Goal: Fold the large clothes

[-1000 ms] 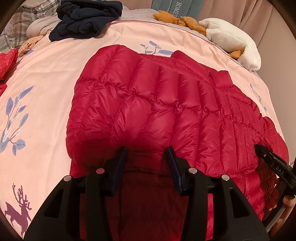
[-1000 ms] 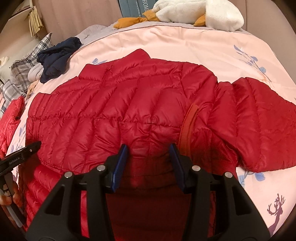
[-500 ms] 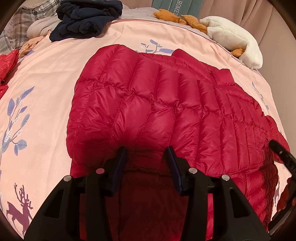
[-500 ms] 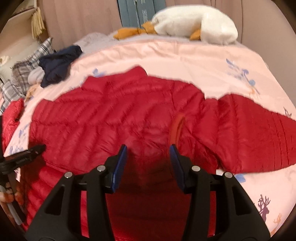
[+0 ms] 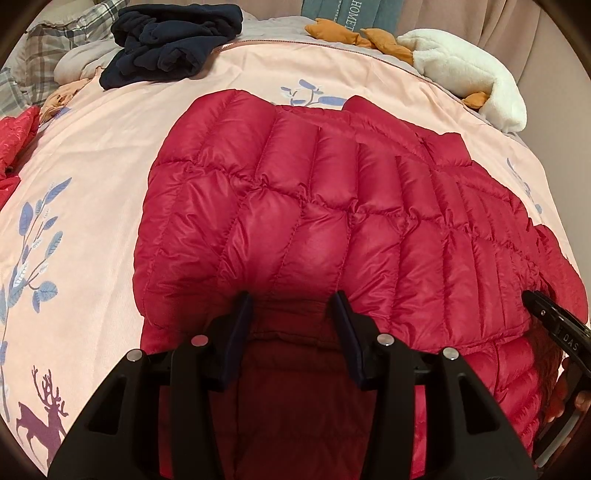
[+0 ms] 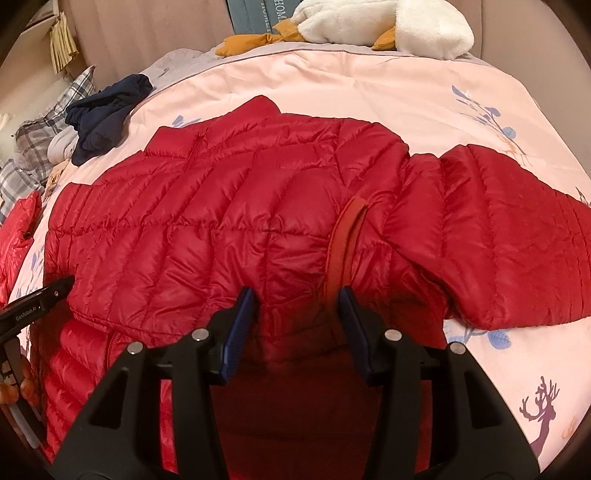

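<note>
A: Left wrist view, quick pass. Pink printed duvet (image 5: 92, 192) fills the frame; red down jacket (image 5: 332, 229) spread on it, straight ahead of and under the left gripper (image 5: 293, 302).

B: Jaws?

A: Left gripper part-way apart, with a puffy folded edge of the jacket bulging between the pads. Looks pinched on it. Right gripper (image 6: 297, 299) the same, further along that near edge, beside a red trim strip (image 6: 341, 243).

B: Handling?

A: My read: light, soft and springy, with a slick nylon shell. It will puff back up and slide on itself, so grab a thick pinch at the hem or a quilted seam, not a flat panel.

B: Loose bits?

A: One sleeve (image 6: 517, 236) sticks out to the right of the right gripper, not yet tucked in.

B: Clutter?

A: Navy garment pile (image 5: 170, 40) far ahead-left, white plush toy (image 5: 469, 74) far ahead-right, orange plush pieces (image 5: 347, 33) beside it, another red garment (image 5: 14, 133) far left. All well apart from the jacket; nothing blocks the fold.
</note>
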`<control>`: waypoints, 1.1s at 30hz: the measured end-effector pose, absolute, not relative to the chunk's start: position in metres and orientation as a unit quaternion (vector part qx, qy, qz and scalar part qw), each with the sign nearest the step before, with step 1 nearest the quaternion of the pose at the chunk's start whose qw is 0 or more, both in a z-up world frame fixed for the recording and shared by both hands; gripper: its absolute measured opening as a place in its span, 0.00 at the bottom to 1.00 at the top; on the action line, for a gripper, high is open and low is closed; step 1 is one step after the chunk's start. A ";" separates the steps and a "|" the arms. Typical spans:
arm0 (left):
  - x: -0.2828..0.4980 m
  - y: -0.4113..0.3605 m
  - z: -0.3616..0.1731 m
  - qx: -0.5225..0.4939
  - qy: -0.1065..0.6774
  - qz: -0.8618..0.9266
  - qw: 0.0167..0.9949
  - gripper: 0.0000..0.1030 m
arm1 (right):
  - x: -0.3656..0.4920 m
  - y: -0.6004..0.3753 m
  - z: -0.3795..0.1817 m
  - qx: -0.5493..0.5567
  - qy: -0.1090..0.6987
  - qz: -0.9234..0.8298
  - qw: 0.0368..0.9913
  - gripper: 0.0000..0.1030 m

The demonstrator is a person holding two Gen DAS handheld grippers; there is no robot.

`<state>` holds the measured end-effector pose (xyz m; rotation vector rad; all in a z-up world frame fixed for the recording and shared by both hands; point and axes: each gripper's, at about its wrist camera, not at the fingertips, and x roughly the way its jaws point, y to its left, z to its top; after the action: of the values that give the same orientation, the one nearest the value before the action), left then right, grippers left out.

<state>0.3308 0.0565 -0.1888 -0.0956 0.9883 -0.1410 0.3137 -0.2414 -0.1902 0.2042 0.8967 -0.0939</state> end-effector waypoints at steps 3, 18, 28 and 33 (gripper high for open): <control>0.326 0.052 -0.182 -0.038 0.470 -0.051 0.881 0.50 | 0.302 -0.239 -0.176 0.094 0.411 -0.045 0.906 0.48; 0.296 -0.009 -0.162 0.043 0.426 -0.078 0.900 0.68 | 0.302 -0.221 -0.187 0.049 0.428 -0.026 0.902 0.52; 0.306 -0.018 -0.183 0.051 0.465 -0.062 0.882 0.71 | 0.286 -0.241 -0.177 0.120 0.415 0.007 0.902 0.69; 0.289 -0.017 -0.165 0.019 0.461 -0.061 0.885 0.82 | 0.247 -0.286 -0.160 0.179 0.383 -0.008 0.906 0.78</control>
<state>0.2887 -0.0175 -0.1654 0.0397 0.9593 -0.1259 0.2467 -0.2860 -0.1602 0.3699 0.7915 -0.0163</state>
